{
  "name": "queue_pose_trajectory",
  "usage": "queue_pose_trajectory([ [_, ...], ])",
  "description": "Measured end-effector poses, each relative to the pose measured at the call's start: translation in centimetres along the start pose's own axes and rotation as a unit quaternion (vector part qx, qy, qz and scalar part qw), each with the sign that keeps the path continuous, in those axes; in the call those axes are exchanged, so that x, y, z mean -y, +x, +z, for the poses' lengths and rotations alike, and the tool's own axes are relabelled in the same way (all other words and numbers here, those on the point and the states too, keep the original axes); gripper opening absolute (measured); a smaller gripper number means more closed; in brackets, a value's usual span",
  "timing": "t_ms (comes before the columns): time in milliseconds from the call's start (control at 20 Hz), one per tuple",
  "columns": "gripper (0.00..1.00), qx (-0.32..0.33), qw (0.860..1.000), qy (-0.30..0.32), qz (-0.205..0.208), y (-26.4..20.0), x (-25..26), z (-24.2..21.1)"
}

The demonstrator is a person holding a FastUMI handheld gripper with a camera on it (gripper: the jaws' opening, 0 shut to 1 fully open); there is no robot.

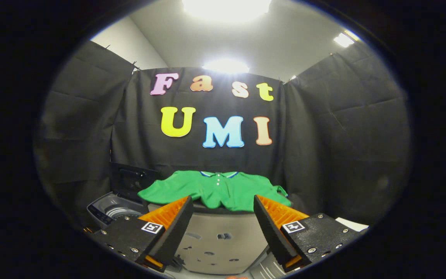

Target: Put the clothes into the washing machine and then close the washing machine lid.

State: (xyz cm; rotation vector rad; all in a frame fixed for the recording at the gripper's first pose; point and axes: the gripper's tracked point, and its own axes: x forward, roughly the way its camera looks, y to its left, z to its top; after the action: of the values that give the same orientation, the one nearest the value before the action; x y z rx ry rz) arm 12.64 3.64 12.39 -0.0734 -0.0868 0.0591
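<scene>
A green polo shirt [217,190] lies spread flat on a raised surface beyond my fingers, collar toward the back wall. To its left and lower down stands a small top-loading washing machine [108,211] with its dark lid [132,180] raised upright and the drum open. My gripper [221,211] is open, held well short of the shirt, with nothing between its fingers.
The shirt rests on a grey stand or table [219,232] whose front face shows between my fingers. Black cloth walls close the booth behind and on both sides. A white sheet [352,224] lies at the right, past the right finger.
</scene>
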Motion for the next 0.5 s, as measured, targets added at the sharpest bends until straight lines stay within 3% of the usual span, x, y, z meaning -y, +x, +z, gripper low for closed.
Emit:
queue_pose_trajectory([
  [300,0.96,0.017,1.0,-0.017,0.018,8.2,-1.9,4.8],
  [500,0.96,-0.012,0.999,-0.025,0.023,12.5,-2.7,5.4],
])
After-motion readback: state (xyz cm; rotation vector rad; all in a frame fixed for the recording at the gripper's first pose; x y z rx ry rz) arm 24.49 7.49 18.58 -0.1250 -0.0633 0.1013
